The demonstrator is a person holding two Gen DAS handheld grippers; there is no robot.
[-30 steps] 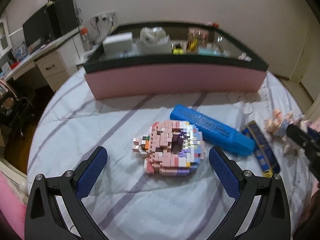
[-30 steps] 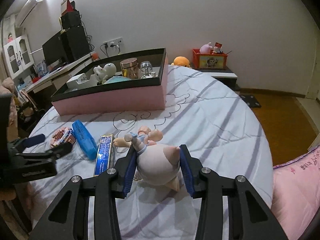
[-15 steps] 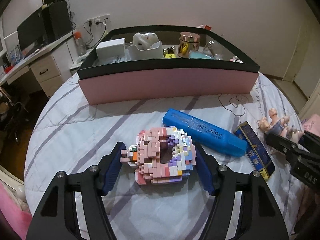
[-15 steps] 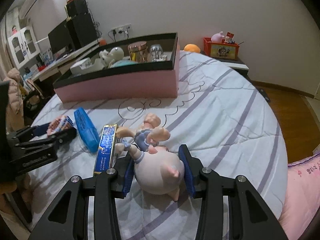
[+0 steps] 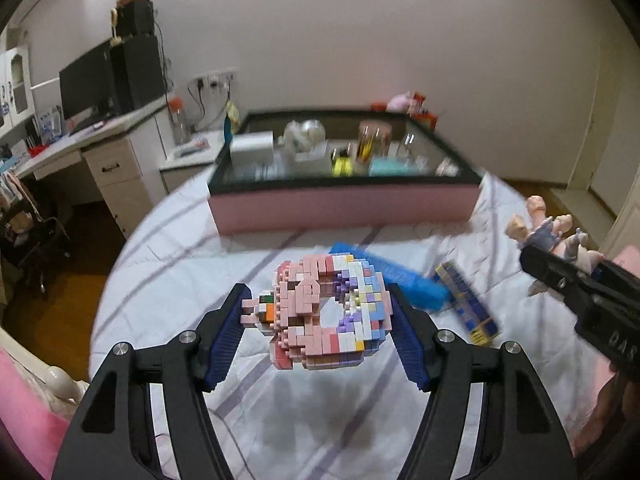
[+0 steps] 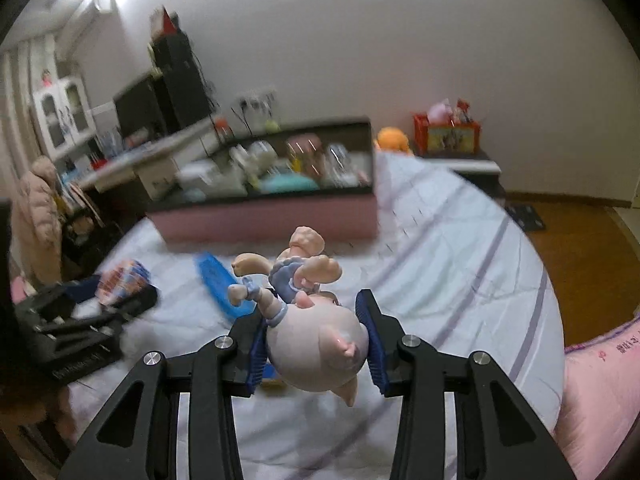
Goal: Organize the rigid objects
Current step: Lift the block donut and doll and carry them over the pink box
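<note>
My left gripper (image 5: 320,336) has just closed on the knobbly pastel brick ring (image 5: 328,312), held above the striped bed (image 5: 168,264) in front of the pink box (image 5: 344,204). My right gripper (image 6: 314,340) is clamped on the smooth, round-bellied pig figurine (image 6: 316,340), also lifted.
</note>
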